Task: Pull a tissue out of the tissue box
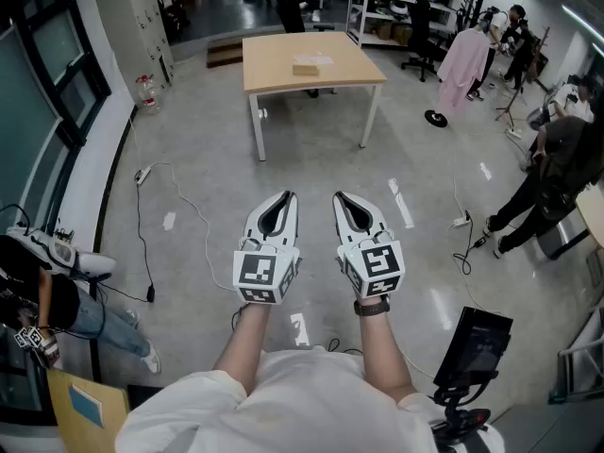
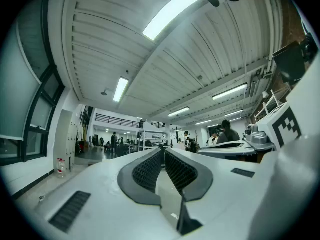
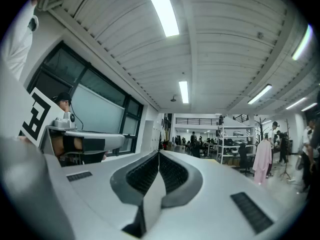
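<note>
A small tan tissue box (image 1: pixel 307 67) lies on a wooden table (image 1: pixel 274 69) far ahead across the floor, well out of reach of both grippers. My left gripper (image 1: pixel 286 197) and right gripper (image 1: pixel 342 197) are held side by side in front of the person's chest, pointing toward the table. In the left gripper view the left gripper (image 2: pixel 163 149) has its jaws together with nothing between them. The right gripper (image 3: pixel 159 153) is likewise shut and empty in its own view. Neither gripper view shows the box clearly.
Grey floor lies between me and the table, with cables (image 1: pixel 179 206) trailing across it. A pink garment (image 1: pixel 461 59) hangs on a rack at the right near standing people (image 1: pixel 547 177). Another person (image 1: pixel 57 291) is at the left. A black device (image 1: pixel 481 347) stands at bottom right.
</note>
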A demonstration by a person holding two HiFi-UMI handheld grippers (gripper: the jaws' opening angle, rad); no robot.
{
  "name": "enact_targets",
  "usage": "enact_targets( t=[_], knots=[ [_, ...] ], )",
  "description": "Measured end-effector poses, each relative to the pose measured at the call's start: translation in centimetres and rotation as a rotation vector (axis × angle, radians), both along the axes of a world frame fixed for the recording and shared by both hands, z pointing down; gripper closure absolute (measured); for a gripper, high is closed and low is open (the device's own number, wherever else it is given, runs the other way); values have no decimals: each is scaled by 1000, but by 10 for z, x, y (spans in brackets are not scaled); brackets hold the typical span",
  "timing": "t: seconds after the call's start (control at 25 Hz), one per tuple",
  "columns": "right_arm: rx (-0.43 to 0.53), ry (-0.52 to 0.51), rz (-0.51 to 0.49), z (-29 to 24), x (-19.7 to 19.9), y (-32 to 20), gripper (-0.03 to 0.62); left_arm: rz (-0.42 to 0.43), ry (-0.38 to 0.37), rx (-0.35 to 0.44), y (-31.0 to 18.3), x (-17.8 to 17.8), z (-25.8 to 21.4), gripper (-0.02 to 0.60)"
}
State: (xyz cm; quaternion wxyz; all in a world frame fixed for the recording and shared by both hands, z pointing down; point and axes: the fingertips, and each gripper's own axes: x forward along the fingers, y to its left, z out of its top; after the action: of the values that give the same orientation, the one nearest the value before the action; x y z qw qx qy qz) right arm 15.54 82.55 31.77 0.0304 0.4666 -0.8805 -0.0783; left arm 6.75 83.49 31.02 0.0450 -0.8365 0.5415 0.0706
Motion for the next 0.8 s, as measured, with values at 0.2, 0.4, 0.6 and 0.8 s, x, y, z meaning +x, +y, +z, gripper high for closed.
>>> enact_targets(
  t=[0.2,0.4,0.6,0.8],
  knots=[
    [-58,-43,13,28,16,5,589,1,7,-29,11,12,25,557],
    [-116,-65,1,44,36,-8,589,-41,-18,-66,10,29,44,557],
    [-122,-80,-37,55,30,-39,589,-89,-26,-129,-31,24,64,568],
    [-117,-25,-49,59,12,-82,589,-87,46,-65,-83,17,56,580]
  ],
)
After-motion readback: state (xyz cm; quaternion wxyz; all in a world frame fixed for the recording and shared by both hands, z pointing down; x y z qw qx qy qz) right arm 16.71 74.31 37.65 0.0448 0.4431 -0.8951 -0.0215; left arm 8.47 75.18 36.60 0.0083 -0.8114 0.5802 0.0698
